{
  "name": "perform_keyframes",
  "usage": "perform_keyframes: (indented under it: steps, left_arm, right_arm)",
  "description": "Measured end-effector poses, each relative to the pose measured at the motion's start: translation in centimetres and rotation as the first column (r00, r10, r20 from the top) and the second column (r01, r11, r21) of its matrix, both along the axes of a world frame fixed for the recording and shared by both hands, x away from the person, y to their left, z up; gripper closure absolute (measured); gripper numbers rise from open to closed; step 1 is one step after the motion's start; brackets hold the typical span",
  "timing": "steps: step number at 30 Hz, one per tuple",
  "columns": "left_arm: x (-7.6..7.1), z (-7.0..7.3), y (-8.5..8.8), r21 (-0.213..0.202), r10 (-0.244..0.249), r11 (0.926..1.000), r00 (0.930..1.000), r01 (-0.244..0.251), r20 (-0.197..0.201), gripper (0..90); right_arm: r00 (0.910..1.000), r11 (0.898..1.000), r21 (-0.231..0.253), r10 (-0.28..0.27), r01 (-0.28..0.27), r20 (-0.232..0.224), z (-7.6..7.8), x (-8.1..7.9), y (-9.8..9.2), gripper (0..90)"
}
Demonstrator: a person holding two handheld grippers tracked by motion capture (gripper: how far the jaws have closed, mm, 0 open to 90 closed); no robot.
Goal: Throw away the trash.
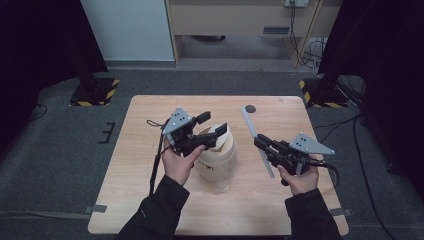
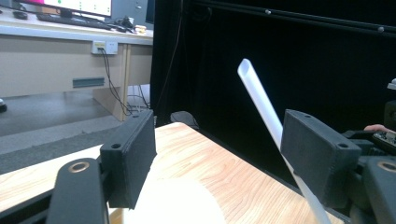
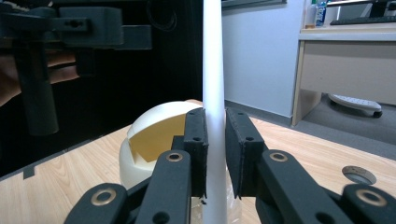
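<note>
A cream cup with a domed lid point(image 1: 216, 155) stands in the middle of the wooden table point(image 1: 150, 150). The lid has a cut-out opening point(image 3: 152, 140) on one side. My left gripper point(image 1: 212, 123) hovers just over the lid, open, with the dome point(image 2: 177, 205) low between its spread jaws and untouched. My right gripper point(image 1: 260, 141), to the right of the cup, is shut on a long white straw point(image 1: 252, 127). The straw point(image 3: 214, 70) rises straight up between its pads. In the left gripper view the straw point(image 2: 261, 100) slants up behind that gripper's right jaw.
A small dark round disc point(image 1: 250, 108) lies near the table's far edge. Grey carpet surrounds the table, with two stands on hazard-striped bases point(image 1: 95, 92) behind it. A pale desk point(image 1: 235, 20) and cables stand at the back. Black curtains hang on both sides.
</note>
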State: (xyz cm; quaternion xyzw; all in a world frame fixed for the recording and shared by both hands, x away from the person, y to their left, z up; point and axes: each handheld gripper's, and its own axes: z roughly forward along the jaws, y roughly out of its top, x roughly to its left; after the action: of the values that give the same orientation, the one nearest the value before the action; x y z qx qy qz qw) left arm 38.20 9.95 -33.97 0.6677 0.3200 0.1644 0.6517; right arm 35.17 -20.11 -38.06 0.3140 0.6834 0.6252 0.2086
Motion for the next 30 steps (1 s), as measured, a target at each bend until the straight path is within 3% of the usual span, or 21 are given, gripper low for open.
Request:
perform_keyframes:
  steps: [21, 26, 30]
  left_arm:
    - [0.6, 0.6, -3.9, 0.030, -0.046, 0.9985, 0.9989, 0.046, -0.008, 31.4]
    - [0.7, 0.6, -4.8, 0.024, -0.060, 0.9979, 0.9981, 0.061, -0.016, 34.6]
    - [0.7, 0.5, -5.5, 0.021, -0.079, 0.9966, 0.9966, 0.079, -0.023, 43.7]
  right_arm:
    - [0.9989, 0.999, 0.026, 0.044, -0.045, 0.015, 0.0, -0.3, 0.2, 79.3]
    - [0.9986, 0.998, 0.027, 0.052, -0.052, 0.014, -0.1, -0.3, 0.3, 79.3]
    - [0.9979, 0.997, 0.035, 0.061, -0.062, 0.018, -0.1, -0.4, 0.3, 79.3]
